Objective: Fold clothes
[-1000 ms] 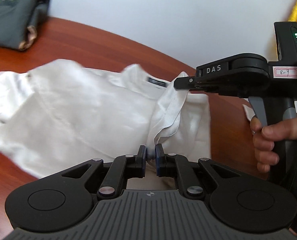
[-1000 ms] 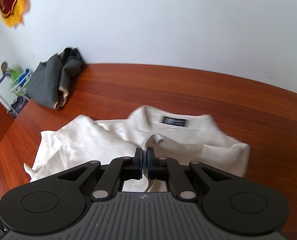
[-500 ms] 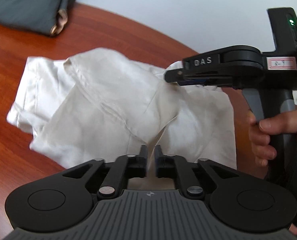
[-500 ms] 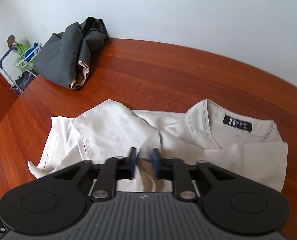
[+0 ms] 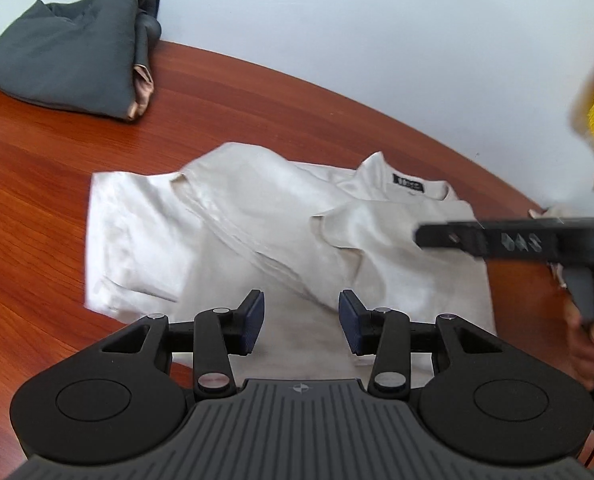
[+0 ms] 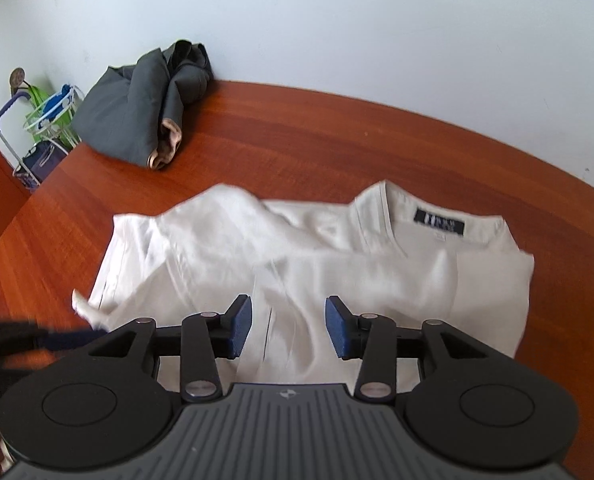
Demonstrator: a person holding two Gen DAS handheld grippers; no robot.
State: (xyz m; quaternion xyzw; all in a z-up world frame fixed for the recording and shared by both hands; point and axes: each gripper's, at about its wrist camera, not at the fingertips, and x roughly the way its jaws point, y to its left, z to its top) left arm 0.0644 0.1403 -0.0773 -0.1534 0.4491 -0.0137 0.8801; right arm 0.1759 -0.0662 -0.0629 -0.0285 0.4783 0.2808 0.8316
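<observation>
1. Left wrist view: left gripper point(image 5: 301, 322) w/ fingers spread apart, nothing between them, hovering over the near hem of the white shirt point(image 5: 257, 232). Shirt lies mid-table point(image 5: 37, 160), long axis running left-right in this view, collar w/ black label point(image 5: 408, 185) at the right end, a flap already laid over its middle. Right gripper point(image 5: 429, 236), blurred, sits over the shirt's right part near the collar; a hand point(image 5: 585, 344) holds its grip. Dark clothes point(image 5: 69, 60) piled at the far left corner, well apart
2. Right wrist view: right gripper point(image 6: 288, 326) also released, holding nothing, just above the shirt point(image 6: 217, 252) body. Collar & label point(image 6: 440, 222) lie ahead & to the right of the fingers; bottom end trails off left toward the left gripper point(image 6: 37, 338), a dark blur at the near left edge. Dark clothes point(image 6: 145, 108) against the wall
3. Judgement: partly folded. Right gripper nearer the collar end, left nearer the bottom end, so any further fold along the long axis would split that way
</observation>
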